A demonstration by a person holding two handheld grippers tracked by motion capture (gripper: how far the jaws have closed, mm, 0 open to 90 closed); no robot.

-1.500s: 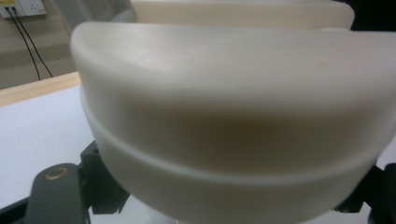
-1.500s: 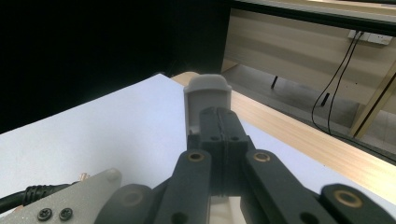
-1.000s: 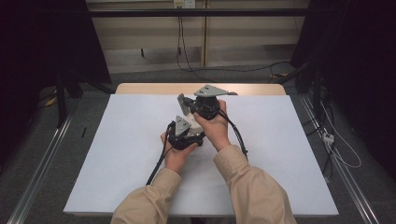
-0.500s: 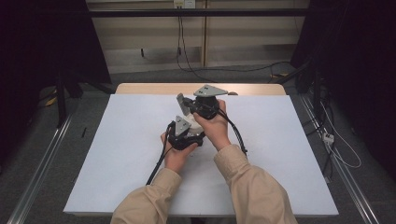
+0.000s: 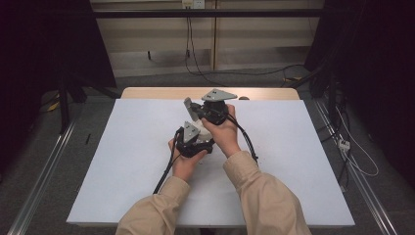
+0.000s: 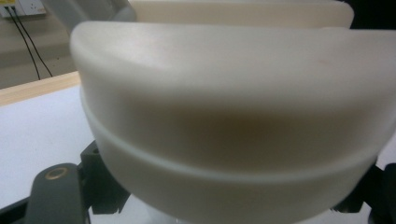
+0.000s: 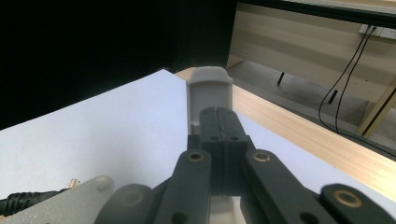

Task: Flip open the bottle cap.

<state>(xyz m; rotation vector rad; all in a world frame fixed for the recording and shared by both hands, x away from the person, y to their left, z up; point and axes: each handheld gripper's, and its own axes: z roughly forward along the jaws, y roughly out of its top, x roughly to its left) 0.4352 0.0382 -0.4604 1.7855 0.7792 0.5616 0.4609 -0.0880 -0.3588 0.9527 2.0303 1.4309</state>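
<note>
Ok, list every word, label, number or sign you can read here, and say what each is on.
None can be read.
The right tongs, the left tongs, the white sheet and the cream object that the left gripper view looks at from close up bear no print.
The wall sockets are too small to tell any marking.

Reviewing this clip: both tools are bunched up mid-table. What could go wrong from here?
1. The left hand-held gripper and the right hand-held gripper sit very close together, so they could knock into each other.
2. A cream rounded object sits right against the left gripper view's camera, so that side is working nearly blind.
3. The black cable trails across the table and could snag under a sleeve.
</note>
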